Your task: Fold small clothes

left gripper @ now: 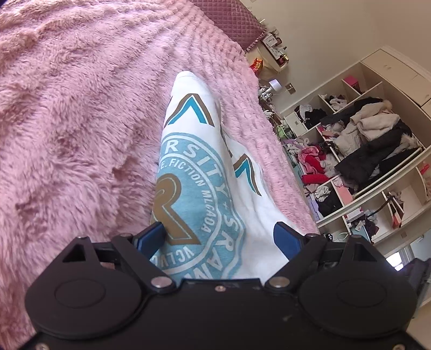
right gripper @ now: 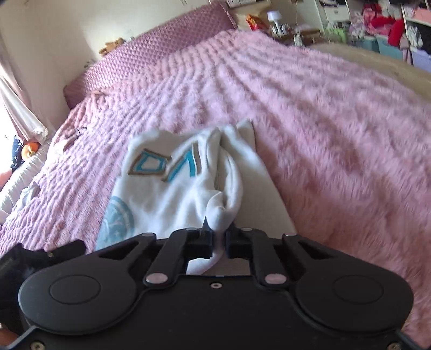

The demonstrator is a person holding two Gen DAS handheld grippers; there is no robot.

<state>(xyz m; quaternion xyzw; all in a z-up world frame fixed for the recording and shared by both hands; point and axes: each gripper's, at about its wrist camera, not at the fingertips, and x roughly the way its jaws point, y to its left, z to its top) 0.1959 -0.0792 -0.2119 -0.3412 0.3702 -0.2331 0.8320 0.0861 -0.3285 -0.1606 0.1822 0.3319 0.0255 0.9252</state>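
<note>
A small white shirt (left gripper: 204, 172) with a light-blue round print and blue-and-brown letters lies bunched on the pink fluffy bedspread (left gripper: 67, 121). In the left wrist view my left gripper (left gripper: 218, 237) is open, its blue fingers (left gripper: 150, 237) wide apart on either side of the cloth, which passes between them. In the right wrist view the shirt (right gripper: 172, 188) hangs forward from my right gripper (right gripper: 219, 239), which is shut on a gathered white fold of it. The bedspread (right gripper: 309, 121) lies below.
A quilted mauve headboard (right gripper: 161, 43) runs along the far side of the bed. Open white shelves (left gripper: 358, 150) stuffed with clothes stand beyond the bed's edge. A bedside table with a small white lamp (right gripper: 273, 16) stands by the headboard.
</note>
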